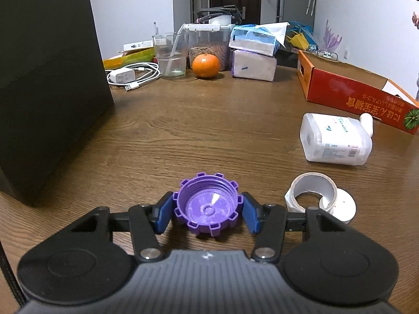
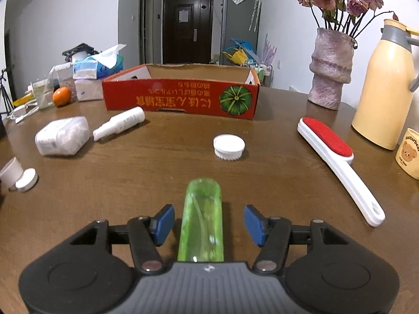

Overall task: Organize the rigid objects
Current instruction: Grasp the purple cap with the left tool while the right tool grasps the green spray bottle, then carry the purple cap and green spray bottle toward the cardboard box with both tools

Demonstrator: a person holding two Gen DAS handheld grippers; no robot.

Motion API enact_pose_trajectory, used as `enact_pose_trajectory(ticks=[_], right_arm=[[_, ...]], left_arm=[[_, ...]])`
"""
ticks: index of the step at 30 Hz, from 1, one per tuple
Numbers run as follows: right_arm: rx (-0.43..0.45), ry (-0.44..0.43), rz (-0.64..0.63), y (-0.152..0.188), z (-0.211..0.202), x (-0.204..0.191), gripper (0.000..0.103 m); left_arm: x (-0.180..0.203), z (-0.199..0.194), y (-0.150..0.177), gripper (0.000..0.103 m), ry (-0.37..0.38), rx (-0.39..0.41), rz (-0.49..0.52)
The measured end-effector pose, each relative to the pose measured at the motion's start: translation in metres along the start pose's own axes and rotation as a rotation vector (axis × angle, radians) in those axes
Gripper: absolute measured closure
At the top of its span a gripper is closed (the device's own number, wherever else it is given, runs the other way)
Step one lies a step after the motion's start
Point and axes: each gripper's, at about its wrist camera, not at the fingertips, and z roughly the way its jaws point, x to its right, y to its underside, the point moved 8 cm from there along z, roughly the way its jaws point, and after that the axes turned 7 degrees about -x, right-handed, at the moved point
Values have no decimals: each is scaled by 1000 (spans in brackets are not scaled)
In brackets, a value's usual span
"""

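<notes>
In the left wrist view a purple notched bottle cap [image 1: 207, 206] lies hollow side up on the wooden table [image 1: 209, 130]. My left gripper [image 1: 208, 210] is shut on it, with a blue pad against each side. In the right wrist view a clear green bottle [image 2: 201, 217] lies on the table, pointing away between the fingers of my right gripper [image 2: 209, 225]. That gripper is open, with a gap on both sides of the bottle. Beyond it stands an open red cardboard box [image 2: 180, 99].
Around the table lie a white jar [image 2: 62, 136], a white spray bottle [image 2: 120, 124], a white ribbed cap [image 2: 229, 146], a red lint brush [image 2: 337, 162], and a tape roll [image 1: 311, 193] with a white lid [image 1: 340, 206]. A vase [image 2: 330, 70], a yellow thermos [image 2: 382, 86] and a mug [image 2: 408, 154] stand right. A black box [image 1: 47, 78] stands left.
</notes>
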Motion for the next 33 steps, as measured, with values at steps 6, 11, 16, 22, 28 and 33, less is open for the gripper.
enact_pose_trajectory(ticks=[6,11,16,22,28,33], right_arm=[[-7,-30,-2,6,-3,-1,73],[23,-50,12,3,-8,0,73],[41,-59,16,0,-12,2,73],[72,-63,15,-9,-20,5,73],[103,-67,18,-21,-26,9,73],[126,-77,23,-31,-28,12,73]], left_arm=[[-4,-8,0,47,-10,28,-19],[-2,-17,-2,47,-8,55,-21],[5,-27,-6,47,3,81,-18],[24,-41,-12,47,31,116,5],[52,-56,-25,47,65,156,36],[80,-61,-36,47,95,165,59]])
